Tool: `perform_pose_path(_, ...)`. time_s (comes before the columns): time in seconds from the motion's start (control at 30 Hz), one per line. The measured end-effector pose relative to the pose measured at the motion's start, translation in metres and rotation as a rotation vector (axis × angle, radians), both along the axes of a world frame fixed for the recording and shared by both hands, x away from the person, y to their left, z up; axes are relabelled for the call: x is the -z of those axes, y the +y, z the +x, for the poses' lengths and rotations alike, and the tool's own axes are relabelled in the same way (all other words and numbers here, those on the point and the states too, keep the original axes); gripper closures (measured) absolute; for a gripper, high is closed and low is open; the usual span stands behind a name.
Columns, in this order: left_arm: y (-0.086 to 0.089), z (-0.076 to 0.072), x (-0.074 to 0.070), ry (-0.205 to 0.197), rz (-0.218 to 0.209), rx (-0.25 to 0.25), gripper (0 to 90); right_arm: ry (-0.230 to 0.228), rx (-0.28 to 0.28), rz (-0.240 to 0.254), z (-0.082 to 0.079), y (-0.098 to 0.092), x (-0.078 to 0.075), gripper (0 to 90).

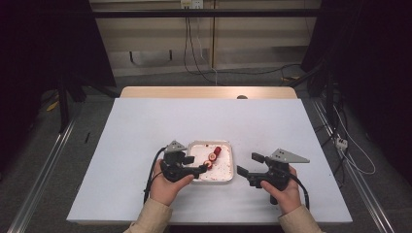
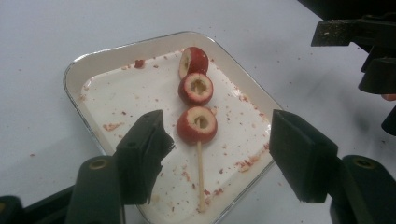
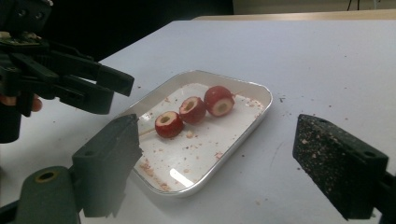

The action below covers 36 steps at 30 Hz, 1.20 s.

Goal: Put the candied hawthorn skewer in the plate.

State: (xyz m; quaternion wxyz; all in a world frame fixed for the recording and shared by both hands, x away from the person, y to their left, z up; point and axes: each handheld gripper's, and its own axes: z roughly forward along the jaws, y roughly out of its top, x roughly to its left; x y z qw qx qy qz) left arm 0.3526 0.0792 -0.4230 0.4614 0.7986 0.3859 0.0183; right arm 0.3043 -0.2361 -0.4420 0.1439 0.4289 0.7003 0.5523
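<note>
The white table carries a shallow white tray near the person's edge, and in it lies a wooden skewer with three cored red fruit pieces threaded along its far end, amid scattered red crumbs. The left gripper reaches in over the tray's near-left rim, held low and roughly level by the left hand; its jaws stand well apart on either side of the skewer's bare stick with nothing between the pads, so the skewer rests free on the tray floor. The right gripper sits just beside the tray's right edge, pointing left toward it, the right hand resting near the table; its jaws too are spread wide and empty, their pads speckled with crumbs. The likely trouble lies with the fruit: the pieces look loose on the thin stick, so a grab at the stick's near tip could tilt it and let them slide or spin off. A pinch on the fruit itself may crush it, and the light tray could skid if a jaw catches its rim.
</note>
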Motion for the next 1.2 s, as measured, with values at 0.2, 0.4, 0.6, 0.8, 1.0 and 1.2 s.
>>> perform_pose_path(0.2, 0.007, -0.002, -0.001, -0.024, 0.003, 0.011, 27.2, -0.001, -0.005, -0.007, 0.0, -0.001, -0.001, 12.0)
perform_pose_path(0.4, 0.016, -0.005, -0.002, -0.05, -0.024, 0.03, 19.7, -0.005, -0.003, -0.026, -0.005, -0.005, -0.003, 12.0)
perform_pose_path(0.6, 0.023, -0.006, -0.001, -0.066, -0.024, 0.055, 13.7, -0.005, -0.005, -0.046, -0.008, -0.01, -0.003, 12.0)
perform_pose_path(0.8, 0.031, -0.006, -0.001, -0.084, -0.015, 0.05, 12.3, -0.006, 0.001, -0.046, -0.011, -0.015, -0.004, 12.0)
perform_pose_path(1.0, 0.038, -0.008, 0.0, -0.098, -0.012, 0.049, 11.4, -0.007, 0.007, -0.049, -0.014, -0.02, -0.003, 12.0)
perform_pose_path(1.2, 0.049, -0.009, 0.002, -0.1, -0.007, 0.036, 10.8, -0.005, 0.014, -0.052, -0.017, -0.024, -0.003, 12.0)
